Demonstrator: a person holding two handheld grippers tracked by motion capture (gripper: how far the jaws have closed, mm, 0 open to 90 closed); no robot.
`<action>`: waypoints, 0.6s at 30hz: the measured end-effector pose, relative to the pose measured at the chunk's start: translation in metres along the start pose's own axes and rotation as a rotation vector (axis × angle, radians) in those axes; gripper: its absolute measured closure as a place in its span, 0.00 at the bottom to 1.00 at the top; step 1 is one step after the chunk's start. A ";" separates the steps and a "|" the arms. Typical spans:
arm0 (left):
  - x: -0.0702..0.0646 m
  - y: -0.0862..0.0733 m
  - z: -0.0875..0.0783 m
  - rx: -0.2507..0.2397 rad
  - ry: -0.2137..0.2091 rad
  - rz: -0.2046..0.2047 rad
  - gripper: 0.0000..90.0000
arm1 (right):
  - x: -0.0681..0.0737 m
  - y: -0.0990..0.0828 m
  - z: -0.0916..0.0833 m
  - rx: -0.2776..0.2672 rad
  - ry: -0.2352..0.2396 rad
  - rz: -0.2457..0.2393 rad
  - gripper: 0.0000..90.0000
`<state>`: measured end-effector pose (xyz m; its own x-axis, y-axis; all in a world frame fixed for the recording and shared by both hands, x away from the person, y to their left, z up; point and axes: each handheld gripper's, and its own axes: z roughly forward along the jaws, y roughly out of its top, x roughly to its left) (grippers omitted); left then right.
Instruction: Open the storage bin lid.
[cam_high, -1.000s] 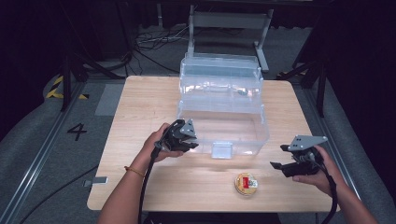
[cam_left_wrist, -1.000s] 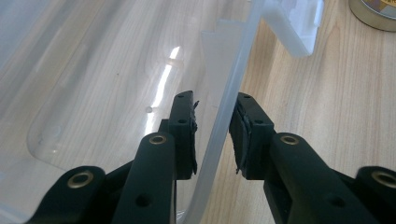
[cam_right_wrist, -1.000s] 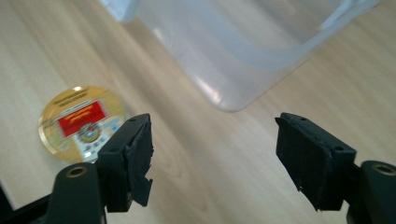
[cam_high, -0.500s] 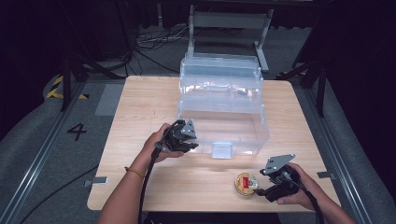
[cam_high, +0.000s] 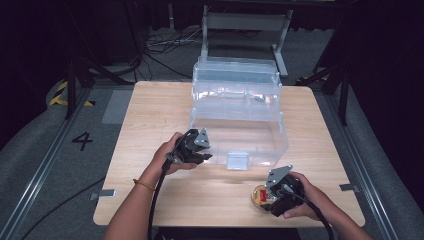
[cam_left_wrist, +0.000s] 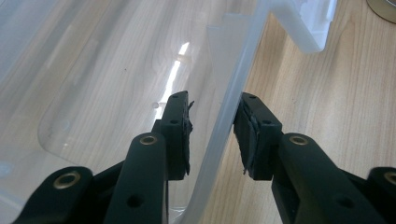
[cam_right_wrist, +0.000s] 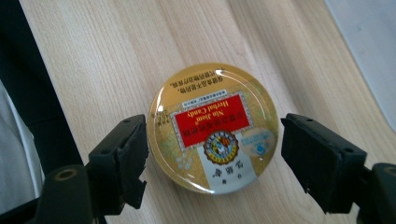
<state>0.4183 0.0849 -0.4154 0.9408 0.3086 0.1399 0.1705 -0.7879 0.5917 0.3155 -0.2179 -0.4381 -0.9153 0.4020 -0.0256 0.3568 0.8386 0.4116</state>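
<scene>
A person sits at a light wooden worktop (cam_high: 150, 110) with a hand-held gripper in each hand. In the middle of the worktop stands a clear plastic storage box (cam_high: 237, 122), its lid raised at the back, and nothing can be made out inside it.

The left gripper (cam_high: 200, 156) is at the box's front left corner. Its fingers (cam_left_wrist: 180, 130) straddle the front wall of the box, one inside and one outside. They have just been easing apart; a small gap shows on each side of the wall, so they no longer pinch it.

The right gripper (cam_high: 274, 196) is low over the worktop's near edge, at a round gold candy tin (cam_right_wrist: 212, 128) with a red label. The tin lies flat on the wood, in front of the box and apart from it. The right gripper's fingers have just been widening and stand on either side of the tin, open, with the left one very near the rim and the other clear of it.

Judging by this, the job is at an early stage: the box is ready, the tin is not yet gripped or lifted, and closing on it and placing it in the box remain to be done.
</scene>
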 end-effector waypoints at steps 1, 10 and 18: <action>0.000 0.000 0.000 -0.002 -0.001 -0.002 0.74 | -0.001 0.001 0.002 0.012 0.009 0.006 0.25; -0.001 -0.001 0.000 -0.015 -0.005 -0.020 0.68 | -0.003 0.013 0.023 0.119 0.031 0.005 0.22; -0.004 -0.002 -0.002 -0.064 0.064 -0.060 0.39 | -0.008 0.009 0.023 0.103 0.029 -0.024 0.23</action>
<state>0.4136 0.0865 -0.4151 0.9086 0.3893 0.1513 0.2052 -0.7316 0.6501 0.3307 -0.2055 -0.4553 -0.9282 0.3719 -0.0069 0.3510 0.8818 0.3151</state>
